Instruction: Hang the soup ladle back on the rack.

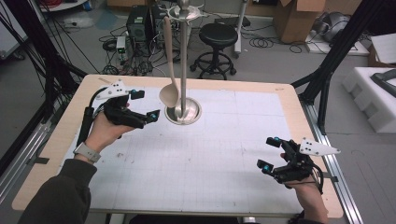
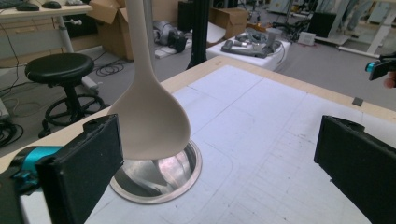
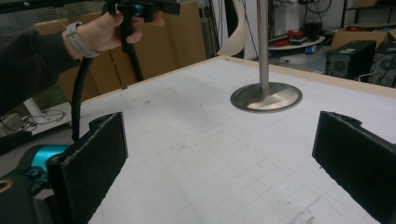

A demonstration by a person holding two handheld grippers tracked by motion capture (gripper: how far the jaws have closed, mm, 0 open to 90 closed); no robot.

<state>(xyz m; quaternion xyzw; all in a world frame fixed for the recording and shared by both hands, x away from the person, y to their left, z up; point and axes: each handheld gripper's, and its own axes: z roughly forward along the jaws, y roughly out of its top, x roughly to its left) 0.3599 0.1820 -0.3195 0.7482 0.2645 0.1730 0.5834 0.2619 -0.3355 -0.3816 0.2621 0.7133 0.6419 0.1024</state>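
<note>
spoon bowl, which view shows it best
The left gripper view: the spoon bowl hangs large and sharp just above the stand's round base. The high view shows the whole spoon small, hanging beside the pole. The right gripper view catches just a sliver of it near the top edge.

The desk (image 1: 56, 140) has a light wood edge and a white mat with thin grid lines on top. Behind it the floor (image 1: 261, 60) is grey and smooth. A black round stool (image 1: 217, 35) stands on the floor, just past the far edge of the desk. Beside it sits a black computer box (image 1: 138, 23) with many cables (image 1: 116, 51) lying around it. Brown cardboard boxes (image 1: 299, 18) stand farther back on the right. White foam blocks (image 1: 373, 93) lie on the floor at the right side. Black metal legs (image 1: 336, 51) slant down on both sides of the desk. The room is bright.
</note>
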